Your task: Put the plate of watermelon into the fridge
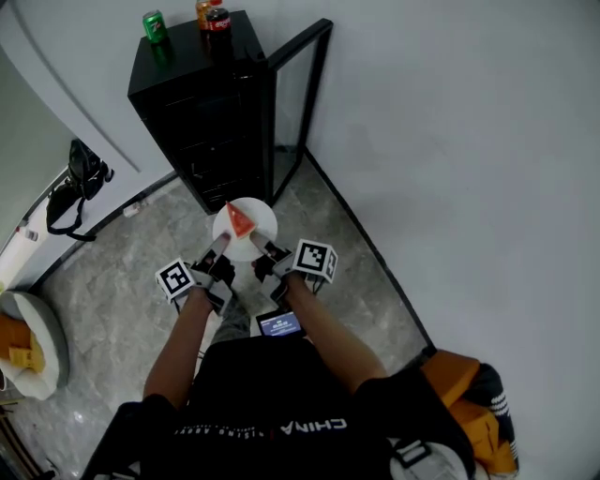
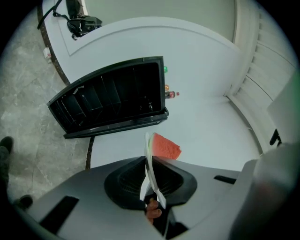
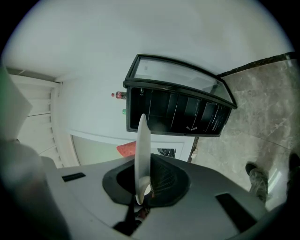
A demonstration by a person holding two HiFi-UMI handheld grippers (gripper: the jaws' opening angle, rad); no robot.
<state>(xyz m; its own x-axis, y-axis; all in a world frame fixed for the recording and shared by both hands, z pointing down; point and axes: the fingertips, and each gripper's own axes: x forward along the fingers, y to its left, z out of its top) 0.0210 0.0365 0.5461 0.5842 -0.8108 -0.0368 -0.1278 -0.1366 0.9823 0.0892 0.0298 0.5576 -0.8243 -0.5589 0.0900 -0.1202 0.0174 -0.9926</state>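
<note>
The plate [image 1: 251, 242] is up in the air, white and round, carrying one wedge of watermelon [image 1: 240, 220], red flesh with a thin green rind. It's pinched from both sides. The left hand-held gripper [image 1: 217, 251] is clamped on the near-left rim, and the right hand-held gripper [image 1: 266, 253] is clamped on the near-right rim.

From the left gripper view the plate [image 2: 150, 173] runs edge-on between the black pads, with the watermelon [image 2: 165, 146] just beyond the jaws. From the right gripper view it's the same story: the rim [image 3: 142, 154] is squeezed tight between the jaws, and the red wedge [image 3: 125, 150] peeks out to their left.

Both bare forearms [image 1: 183, 342] reach forward and down from bent elbows and converge on the plate. Each marker cube [image 1: 315, 260] sits outboard of its gripper.

The only writing I can read is "CHINA" across the black shirt [image 1: 272, 403], upside down from here. A small lit screen [image 1: 279, 324] sits just behind the grippers, its text too small to read.

Straight ahead of the grippers, just past the plate, the black fridge [image 1: 211, 122] stands on the grey marble floor [image 1: 122, 281]. Its glass door [image 1: 305, 89] is swung wide to the right and its dark shelves show. On its top stand a green can [image 1: 155, 26], an orange can [image 1: 203, 11] and a red-and-black can [image 1: 217, 21], their labels unreadable.
</note>
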